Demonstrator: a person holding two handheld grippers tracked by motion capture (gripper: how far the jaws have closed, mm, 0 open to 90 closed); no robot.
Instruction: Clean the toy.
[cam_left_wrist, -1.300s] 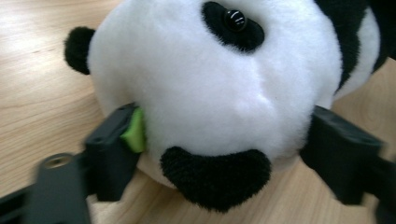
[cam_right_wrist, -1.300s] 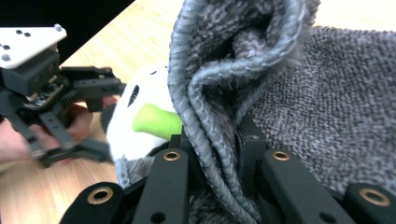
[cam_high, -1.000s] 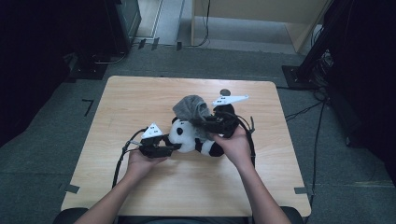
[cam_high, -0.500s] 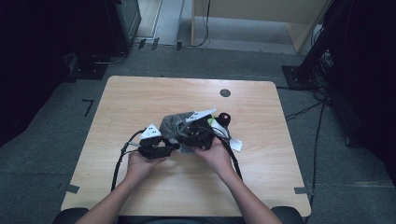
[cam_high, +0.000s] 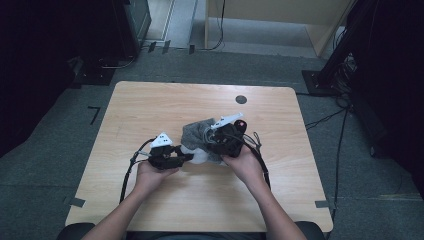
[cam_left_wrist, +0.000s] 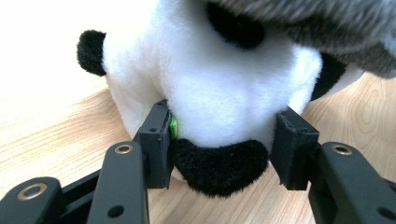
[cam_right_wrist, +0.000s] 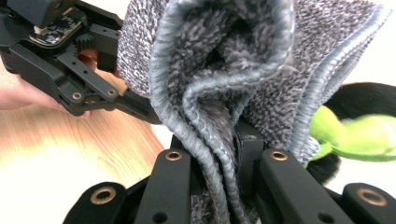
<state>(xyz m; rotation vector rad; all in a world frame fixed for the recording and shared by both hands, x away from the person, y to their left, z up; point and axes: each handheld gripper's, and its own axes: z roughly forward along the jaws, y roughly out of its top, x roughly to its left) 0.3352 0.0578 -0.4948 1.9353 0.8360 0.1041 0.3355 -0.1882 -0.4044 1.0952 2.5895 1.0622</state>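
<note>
A light wood table stands on grey carpet. The panda lies mid-table, long axis across it; the left gripper has just been closing and clamps its head. The right gripper pinches the grey cloth over it.

Black hand-held gripper bodies (grey three-cornered plates on top) trail black cables.

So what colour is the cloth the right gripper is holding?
Mottled grey cloth with a lighter blue-grey stitched edge, clearest in the right gripper view.
</note>
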